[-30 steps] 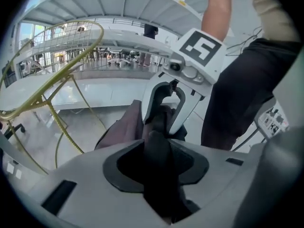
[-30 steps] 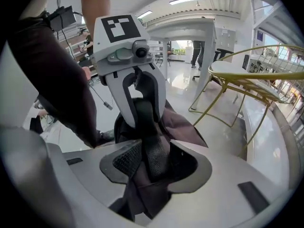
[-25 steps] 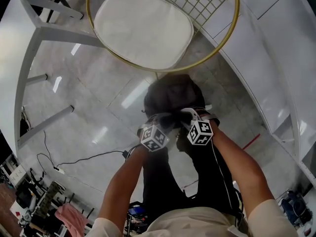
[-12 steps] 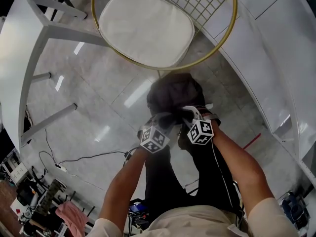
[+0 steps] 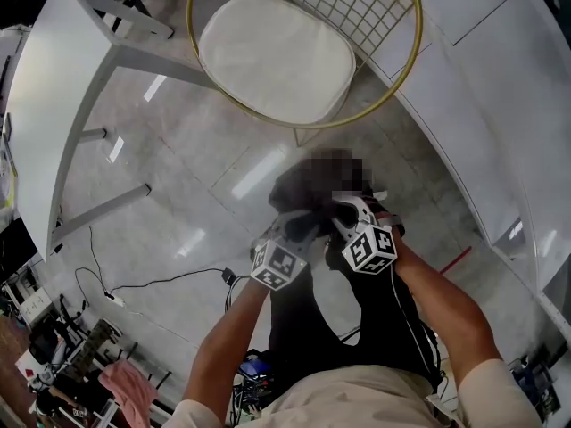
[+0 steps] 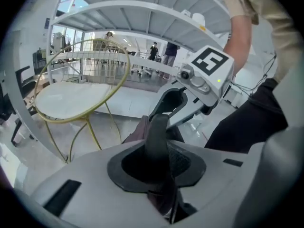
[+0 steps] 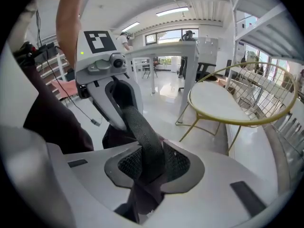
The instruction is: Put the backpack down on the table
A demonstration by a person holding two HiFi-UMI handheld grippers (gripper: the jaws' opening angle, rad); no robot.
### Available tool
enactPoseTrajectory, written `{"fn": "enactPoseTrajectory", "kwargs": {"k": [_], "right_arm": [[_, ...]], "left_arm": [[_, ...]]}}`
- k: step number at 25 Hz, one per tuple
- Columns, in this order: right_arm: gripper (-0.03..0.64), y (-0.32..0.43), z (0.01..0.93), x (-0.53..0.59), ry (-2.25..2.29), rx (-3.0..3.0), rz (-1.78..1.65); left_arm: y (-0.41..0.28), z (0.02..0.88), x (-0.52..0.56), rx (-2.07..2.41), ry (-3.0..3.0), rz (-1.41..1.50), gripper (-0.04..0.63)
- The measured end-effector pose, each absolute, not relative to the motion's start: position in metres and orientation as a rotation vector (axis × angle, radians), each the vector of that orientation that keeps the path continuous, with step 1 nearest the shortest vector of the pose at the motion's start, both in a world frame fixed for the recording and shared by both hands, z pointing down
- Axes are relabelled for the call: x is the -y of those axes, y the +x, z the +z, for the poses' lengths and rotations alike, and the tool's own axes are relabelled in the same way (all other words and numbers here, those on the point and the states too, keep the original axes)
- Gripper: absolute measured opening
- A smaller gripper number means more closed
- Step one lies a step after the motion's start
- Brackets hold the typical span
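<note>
- Since the first picture, both grippers have come up and the backpack (image 5: 287, 190) has come up with them. Seen from the head, the chair (image 5: 277, 56) now sits a bit more to the right.
- Both sets of jaws have just been closing, each with a strap between them.
- Nearest to the head are the person's dark trousers (image 5: 343, 328) and two bare arms reaching out toward the chair.
- The left gripper (image 5: 299, 224) has its jaws squeezed on a dark strap (image 6: 157, 132) that stands up between the pads.
- The right gripper (image 5: 344, 209) is touching or almost touching the left one. Its jaws are clamped on a woven strap (image 7: 142, 132) of the bag.
- The backpack is black. It hangs from the grippers above the shiny floor (image 5: 178, 194), just on the near side of the chair. It is not on any table.
- A thin black cable (image 5: 147, 285) lies on the floor, on the near left side of the chair.
- The chair is round, with a gold wire rim and a white cushion.
- A long white table (image 5: 500, 105) runs along the right of the chair.
- Another white table (image 5: 45, 105) stands to the left of the chair.
</note>
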State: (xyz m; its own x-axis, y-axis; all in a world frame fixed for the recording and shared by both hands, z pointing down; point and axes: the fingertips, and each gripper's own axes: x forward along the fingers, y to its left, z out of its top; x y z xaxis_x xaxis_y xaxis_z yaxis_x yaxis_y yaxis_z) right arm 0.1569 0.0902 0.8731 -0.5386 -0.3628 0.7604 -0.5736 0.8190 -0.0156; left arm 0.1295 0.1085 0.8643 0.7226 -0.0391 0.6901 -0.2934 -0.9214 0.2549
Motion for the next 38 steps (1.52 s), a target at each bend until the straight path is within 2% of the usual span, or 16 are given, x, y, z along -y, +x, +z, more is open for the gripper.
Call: {"fn": "enactPoseTrajectory", "kwargs": {"k": [9, 25, 38], "right_arm": [[0.101, 0.137, 0.739, -0.094, 0.675, 2.266, 0.284], [0.098, 0.064, 0.472, 0.014, 0.775, 2.415, -0.027], [0.063, -0.028, 0.344, 0.071, 0.910, 2.460, -0.201]], "left_arm": [[0.112, 0.730, -0.113, 0.392, 2.602, 0.949, 0.091], [0.041, 0.471, -0.012, 0.823, 2.782, 0.766, 0.091], [-0.047, 0.333, 0.042, 1.043, 2.871, 0.507, 0.087]]}}
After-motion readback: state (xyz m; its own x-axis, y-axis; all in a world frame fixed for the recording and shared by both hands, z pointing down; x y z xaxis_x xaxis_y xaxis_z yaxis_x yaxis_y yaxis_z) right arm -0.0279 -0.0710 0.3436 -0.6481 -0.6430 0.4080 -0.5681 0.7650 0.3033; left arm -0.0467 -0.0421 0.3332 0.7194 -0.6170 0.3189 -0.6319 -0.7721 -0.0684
